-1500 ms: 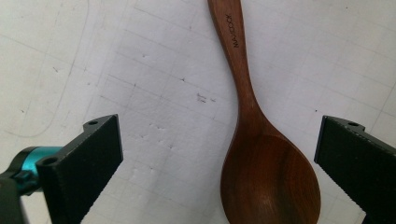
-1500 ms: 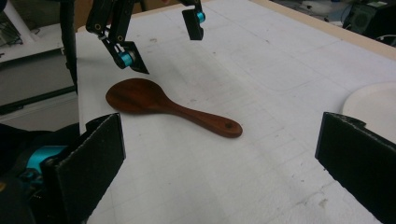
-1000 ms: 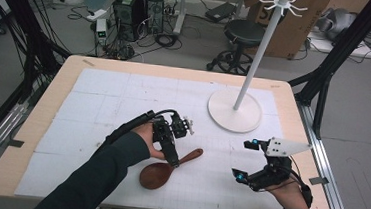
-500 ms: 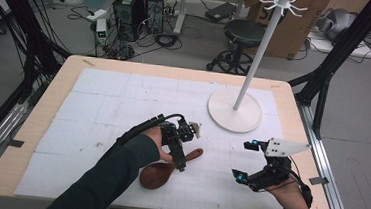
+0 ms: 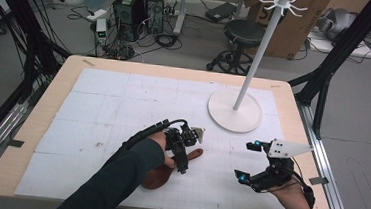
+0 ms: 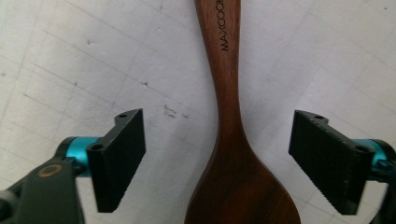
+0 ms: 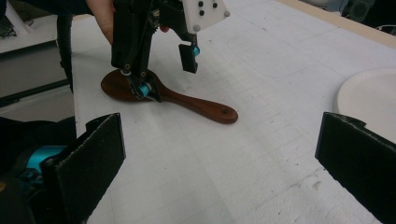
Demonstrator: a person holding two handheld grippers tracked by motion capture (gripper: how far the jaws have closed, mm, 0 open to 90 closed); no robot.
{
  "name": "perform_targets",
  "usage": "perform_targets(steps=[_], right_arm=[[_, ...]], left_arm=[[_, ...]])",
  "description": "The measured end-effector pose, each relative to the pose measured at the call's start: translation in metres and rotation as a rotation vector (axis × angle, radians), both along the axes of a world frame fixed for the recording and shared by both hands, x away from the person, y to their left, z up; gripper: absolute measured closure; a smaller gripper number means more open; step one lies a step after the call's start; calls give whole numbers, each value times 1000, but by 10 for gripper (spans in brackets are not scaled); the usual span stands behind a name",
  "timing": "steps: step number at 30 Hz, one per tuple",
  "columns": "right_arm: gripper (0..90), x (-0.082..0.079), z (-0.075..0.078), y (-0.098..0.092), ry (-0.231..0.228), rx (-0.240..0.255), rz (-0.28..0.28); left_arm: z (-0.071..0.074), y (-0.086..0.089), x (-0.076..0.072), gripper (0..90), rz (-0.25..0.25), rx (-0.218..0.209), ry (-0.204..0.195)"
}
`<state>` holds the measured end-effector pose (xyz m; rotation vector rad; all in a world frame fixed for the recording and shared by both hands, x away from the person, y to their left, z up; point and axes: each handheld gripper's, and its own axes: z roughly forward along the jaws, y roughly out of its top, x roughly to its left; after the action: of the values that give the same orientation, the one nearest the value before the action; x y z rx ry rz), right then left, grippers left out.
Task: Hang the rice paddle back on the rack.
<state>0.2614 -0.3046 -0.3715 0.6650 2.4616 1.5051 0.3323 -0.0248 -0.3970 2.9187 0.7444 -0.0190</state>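
Now, left gripper low over wooden spoon, jaws just closing in, 1 pad each side of neck where handle widens into bowl, neither pad touching wood yet. Spoon flat on white mat, near front edge, handle pointing toward white stand base. Right gripper hovering over mat at right, well apart from spoon, jaws wide open, nothing between them.

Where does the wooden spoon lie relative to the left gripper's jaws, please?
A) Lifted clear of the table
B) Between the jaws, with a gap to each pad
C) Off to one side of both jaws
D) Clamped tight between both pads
B: in the left gripper view the wooden spoon lies flat between the left gripper pads, a gap showing on either side.
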Motion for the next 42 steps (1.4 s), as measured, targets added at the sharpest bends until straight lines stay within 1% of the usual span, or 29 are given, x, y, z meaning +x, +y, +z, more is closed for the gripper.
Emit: perform_targets(steps=[2,3,4,6,10,11,12,14,15,16,23,31,35,38,42], right_arm=[[5,0,0,0,-6,-4,0],[5,0,-1,0,-4,-5,-1],[5,0,-1,0,-4,-5,-1],[5,0,0,0,-3,-6,-2],[5,0,0,0,-3,-5,-3],[5,0,0,0,-2,-7,-2],[4,0,-1,0,-2,-7,-3],[5,0,-1,0,-3,-11,-3],[5,0,-1,1,-3,-11,-3],[5,0,-1,1,-5,-13,-3],[5,0,-1,1,-3,-15,-4],[5,0,-1,0,-2,-15,-6],[5,1,-1,1,-3,-17,-6],[5,0,-1,1,-2,-17,-8],[5,0,-1,0,0,-17,-9]], left_arm=[[-2,0,0,254,9,-2,8],[-3,0,0,297,8,1,14],[-4,0,0,297,12,6,17],[-6,0,-1,326,14,14,22],[-8,-1,-1,390,15,15,30],[-8,-1,0,403,-2,31,30],[-10,-1,-1,426,11,18,36],[-11,-1,0,458,10,18,48],[-11,-1,0,495,9,19,51],[-11,-2,0,495,15,19,51],[-12,-3,1,570,19,19,64],[-12,-3,1,627,20,19,62],[-12,-5,0,658,20,20,52],[-12,-7,-1,672,13,34,41],[-12,-6,-1,707,12,38,32]])
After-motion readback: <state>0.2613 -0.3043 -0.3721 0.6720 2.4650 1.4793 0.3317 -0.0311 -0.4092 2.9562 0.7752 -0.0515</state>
